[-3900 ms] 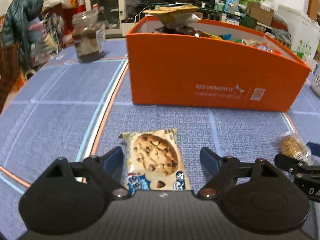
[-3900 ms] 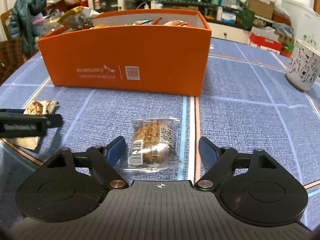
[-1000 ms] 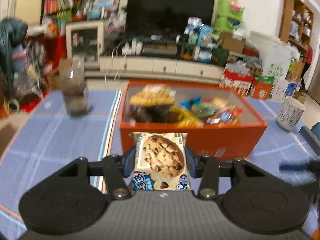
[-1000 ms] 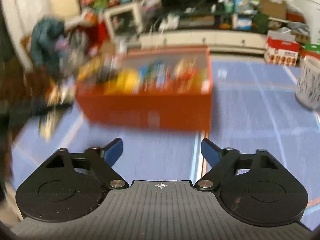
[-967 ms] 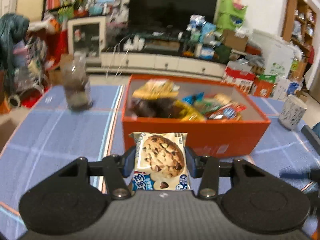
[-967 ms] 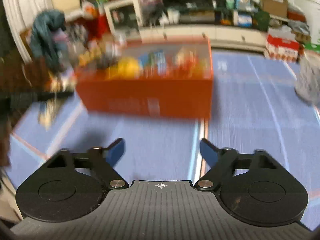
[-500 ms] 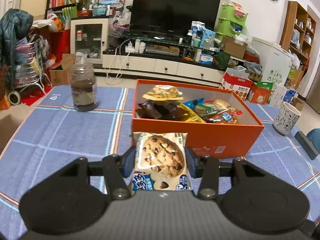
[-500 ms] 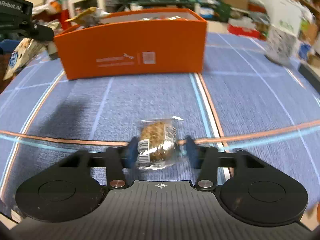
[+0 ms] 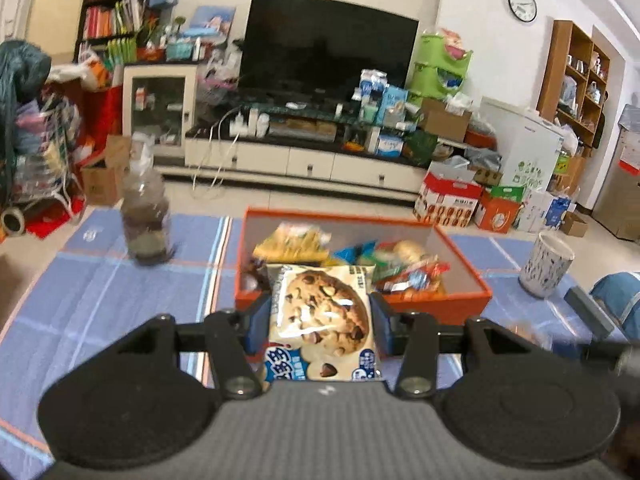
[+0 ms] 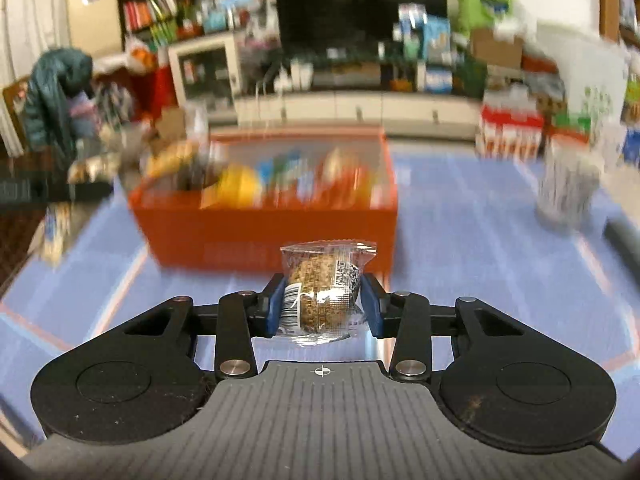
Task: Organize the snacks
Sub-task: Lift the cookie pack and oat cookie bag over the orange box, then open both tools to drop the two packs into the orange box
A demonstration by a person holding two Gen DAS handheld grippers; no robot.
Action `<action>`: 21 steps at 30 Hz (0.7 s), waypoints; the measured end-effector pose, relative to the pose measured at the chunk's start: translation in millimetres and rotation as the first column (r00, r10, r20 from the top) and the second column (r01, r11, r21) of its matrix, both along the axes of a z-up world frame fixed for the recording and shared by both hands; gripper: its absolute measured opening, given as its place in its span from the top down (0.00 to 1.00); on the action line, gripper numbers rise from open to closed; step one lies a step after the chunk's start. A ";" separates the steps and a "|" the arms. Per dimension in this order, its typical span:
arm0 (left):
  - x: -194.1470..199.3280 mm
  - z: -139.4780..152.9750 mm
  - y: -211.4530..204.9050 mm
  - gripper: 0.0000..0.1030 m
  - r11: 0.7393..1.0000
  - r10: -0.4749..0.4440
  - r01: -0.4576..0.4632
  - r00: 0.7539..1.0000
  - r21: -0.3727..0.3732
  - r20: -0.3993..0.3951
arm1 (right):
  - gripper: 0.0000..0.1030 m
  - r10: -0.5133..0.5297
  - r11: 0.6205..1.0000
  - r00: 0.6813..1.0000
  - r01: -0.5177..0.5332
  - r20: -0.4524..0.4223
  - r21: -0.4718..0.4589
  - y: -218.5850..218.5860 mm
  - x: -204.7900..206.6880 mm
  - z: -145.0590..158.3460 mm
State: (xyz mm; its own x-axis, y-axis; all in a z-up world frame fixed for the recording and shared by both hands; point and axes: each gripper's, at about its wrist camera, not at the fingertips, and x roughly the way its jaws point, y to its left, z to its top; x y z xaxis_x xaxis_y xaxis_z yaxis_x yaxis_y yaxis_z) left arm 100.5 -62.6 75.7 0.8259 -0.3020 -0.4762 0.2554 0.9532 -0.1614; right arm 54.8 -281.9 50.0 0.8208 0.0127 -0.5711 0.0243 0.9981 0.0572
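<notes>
- Left wrist view: left tongs [image 9: 319,322] pinch the cookie packet [image 9: 322,322], orange box [image 9: 440,304] just beyond.
- Right tongs [image 10: 323,307], having just closed, clamp the oat cake packet [image 10: 320,292] between their pads.

Chocolate-chip cookie packet [image 9: 322,316] upright, raised before orange box [image 9: 436,304] | clear-wrapped oat cake [image 10: 322,292] aloft | box heaped with snacks

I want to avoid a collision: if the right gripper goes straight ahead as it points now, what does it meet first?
Probably the near wall of the orange box, straight ahead of the right gripper and its clear-wrapped biscuit; depth is unclear.
</notes>
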 end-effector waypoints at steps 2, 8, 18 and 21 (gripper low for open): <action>14.5 6.5 -11.4 0.54 1.000 -0.007 0.007 1.000 0.002 0.008 | 0.76 0.013 1.000 0.999 -0.014 0.031 0.008 -7.4 21.4 20.4; 78.5 15.6 -54.5 0.54 0.997 0.026 -0.026 1.000 0.073 0.006 | 0.76 0.025 0.999 0.998 -0.026 0.058 0.019 -16.4 90.8 51.8; 118.6 17.9 -78.6 0.06 0.982 0.117 -0.118 0.993 0.148 0.017 | 0.54 -0.009 1.000 1.000 0.009 -0.007 0.009 -24.2 158.1 41.2; 93.5 31.8 -69.9 0.01 0.983 0.127 -0.132 0.991 0.126 0.044 | 0.28 -0.048 0.998 0.998 0.045 0.045 0.051 -33.4 128.5 54.3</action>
